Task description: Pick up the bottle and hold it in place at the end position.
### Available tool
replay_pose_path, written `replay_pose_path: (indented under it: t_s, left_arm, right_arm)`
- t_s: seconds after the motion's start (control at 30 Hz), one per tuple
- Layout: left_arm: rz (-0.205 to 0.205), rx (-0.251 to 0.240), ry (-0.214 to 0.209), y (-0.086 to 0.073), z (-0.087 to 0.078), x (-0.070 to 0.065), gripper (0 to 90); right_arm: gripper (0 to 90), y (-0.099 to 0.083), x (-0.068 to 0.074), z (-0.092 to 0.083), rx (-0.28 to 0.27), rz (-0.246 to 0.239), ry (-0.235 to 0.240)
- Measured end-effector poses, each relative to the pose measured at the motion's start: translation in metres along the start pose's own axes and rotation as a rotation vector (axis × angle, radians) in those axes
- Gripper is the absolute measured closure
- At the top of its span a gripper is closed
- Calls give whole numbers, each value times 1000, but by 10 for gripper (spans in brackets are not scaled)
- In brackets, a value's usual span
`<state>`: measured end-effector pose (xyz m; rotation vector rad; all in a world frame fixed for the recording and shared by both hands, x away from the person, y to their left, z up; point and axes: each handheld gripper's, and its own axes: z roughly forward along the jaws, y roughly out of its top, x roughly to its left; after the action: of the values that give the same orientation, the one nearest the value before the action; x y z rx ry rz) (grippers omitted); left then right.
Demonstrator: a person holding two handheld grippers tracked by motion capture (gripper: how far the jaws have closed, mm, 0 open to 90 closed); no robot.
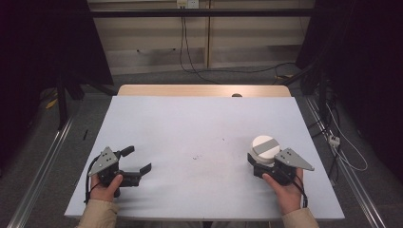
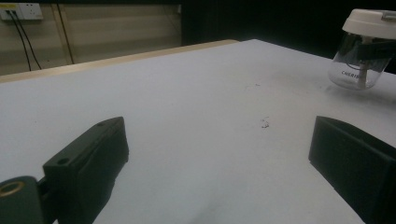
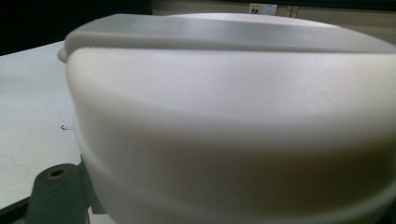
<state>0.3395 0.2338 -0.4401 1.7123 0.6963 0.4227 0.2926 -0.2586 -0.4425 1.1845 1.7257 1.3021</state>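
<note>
A clear glass jar with a white lid [image 1: 265,148] stands on the white table [image 1: 199,123] at the right front. My right gripper [image 1: 265,157] is shut on the jar, one black jaw on each side of its body. The left gripper view shows the jar [image 2: 349,70] at upper right with a black jaw across the glass. Its white lid [image 3: 233,116] looms very close in the right gripper view. My left gripper [image 1: 139,158] rests at the table's left front, open, with nothing between its fingers. In its own view, bare table lies between the spread jaws [image 2: 217,126].
A wooden strip [image 1: 204,90] runs along the table's far edge. Small dark specks [image 1: 196,156] mark the sheet near the middle. Cables [image 1: 342,142] lie on the floor to the right, metal rails [image 1: 43,166] flank the table, and a wall socket [image 2: 21,10] sits behind.
</note>
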Motion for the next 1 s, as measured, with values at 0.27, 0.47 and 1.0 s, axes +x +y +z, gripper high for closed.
replay_pose_path:
  t_s: [0.27,0.47,1.0]
  left_arm:
    - [1,5,3,0,0,0,44]
    - [-2,7,1,0,0,1,44]
    - [1,19,-11,-1,5,0,44]
  right_arm:
    - [185,0,2,2,4,-13,8]
    - [185,0,4,3,10,-19,16]
    - [185,3,4,2,1,-24,23]
